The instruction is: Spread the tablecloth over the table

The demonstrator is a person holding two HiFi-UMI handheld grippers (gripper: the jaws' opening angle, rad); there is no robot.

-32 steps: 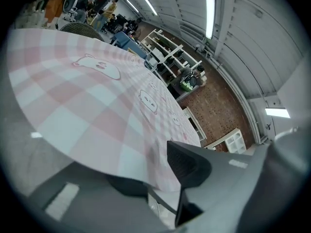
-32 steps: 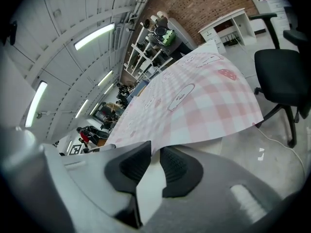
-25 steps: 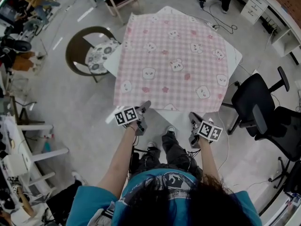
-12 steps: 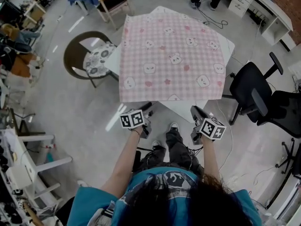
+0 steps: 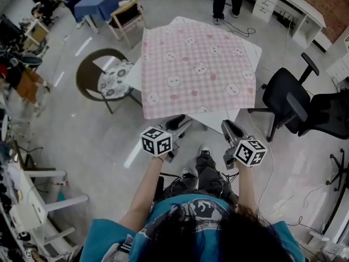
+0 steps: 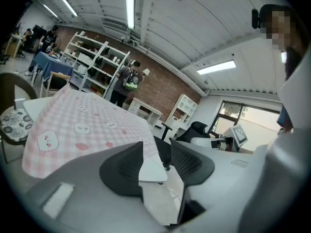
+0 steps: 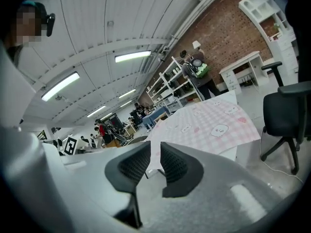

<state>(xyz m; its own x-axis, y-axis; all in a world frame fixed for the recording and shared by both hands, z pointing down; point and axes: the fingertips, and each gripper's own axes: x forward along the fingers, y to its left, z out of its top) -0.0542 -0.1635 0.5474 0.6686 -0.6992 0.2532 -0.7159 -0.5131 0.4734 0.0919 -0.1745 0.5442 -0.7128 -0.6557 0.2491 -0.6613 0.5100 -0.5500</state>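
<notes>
Off tablecloth [image 5: 196, 70], empty left tool [image 5: 181, 125] closing, raised

A white worktop [image 5: 218, 120] stands just ahead of the left tongs [image 5: 180, 124] and right tongs [image 5: 230, 129], touching neither. 1 pink checked cloth [image 5: 196, 70] lies flat on it, turned askew to it. 3 bare white corners show: 1 nearest, between the tongs, 1 far left, 1 far right. The cloth's near corner on the left tongs' side hangs over the edge.
</notes>
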